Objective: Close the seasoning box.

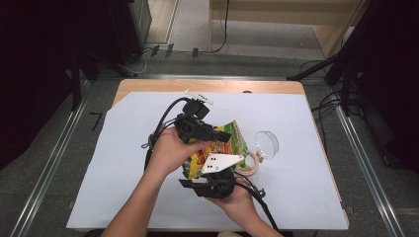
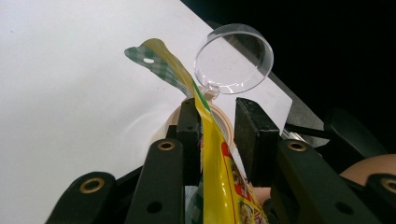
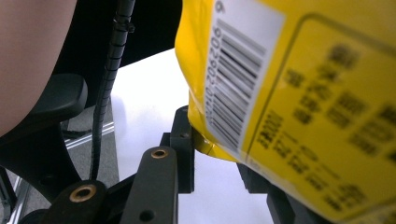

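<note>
Snack bag (image 1: 217, 148) is held off the table (image 1: 123, 163), pinched by left tongs (image 2: 215, 135) and right tongs (image 3: 215, 149); the top seal looks unopened.

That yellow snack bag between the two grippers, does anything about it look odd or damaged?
The yellow snack bag is held off the table, tilted; its top edge curls, crumpled. No tear or spill shows. The clear dish stands on edge.

A yellow packet (image 1: 217, 148) with green-checked edge and red print lies above a white sheet (image 1: 123, 163), beside a clear dish (image 1: 267, 142).
</note>
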A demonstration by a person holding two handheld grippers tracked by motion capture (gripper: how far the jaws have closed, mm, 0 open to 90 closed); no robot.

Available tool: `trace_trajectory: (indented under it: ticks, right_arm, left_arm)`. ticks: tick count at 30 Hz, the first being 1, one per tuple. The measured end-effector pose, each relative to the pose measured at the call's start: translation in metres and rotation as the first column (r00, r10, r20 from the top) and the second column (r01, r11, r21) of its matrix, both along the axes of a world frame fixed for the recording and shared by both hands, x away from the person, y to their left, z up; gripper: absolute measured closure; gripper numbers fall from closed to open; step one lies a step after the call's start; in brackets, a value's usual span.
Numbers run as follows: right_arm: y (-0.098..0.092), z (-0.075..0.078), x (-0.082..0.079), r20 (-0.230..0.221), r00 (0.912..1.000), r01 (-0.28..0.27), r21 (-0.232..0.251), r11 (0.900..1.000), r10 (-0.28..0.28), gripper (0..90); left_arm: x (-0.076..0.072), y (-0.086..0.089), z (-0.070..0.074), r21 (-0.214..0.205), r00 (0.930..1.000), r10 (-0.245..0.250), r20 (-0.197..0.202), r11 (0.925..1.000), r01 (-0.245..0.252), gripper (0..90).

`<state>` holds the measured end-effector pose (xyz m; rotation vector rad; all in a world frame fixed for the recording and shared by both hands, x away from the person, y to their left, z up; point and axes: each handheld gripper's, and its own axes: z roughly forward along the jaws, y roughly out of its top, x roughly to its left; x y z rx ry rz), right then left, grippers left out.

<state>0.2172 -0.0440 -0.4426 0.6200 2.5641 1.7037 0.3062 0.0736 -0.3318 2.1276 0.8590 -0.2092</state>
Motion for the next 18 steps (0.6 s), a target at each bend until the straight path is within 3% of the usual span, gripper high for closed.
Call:
trace_trajectory:
  ticks: [18]
  right_arm:
    - [-0.0003,0.0004,-0.0015,-0.008,1.0,0.0,0.007,1.0,0.0,71.9]
  left_arm:
    - [-0.0011,-0.0011,0.0009,0.001,1.0,0.0,-0.001,1.0,0.0,72.5]
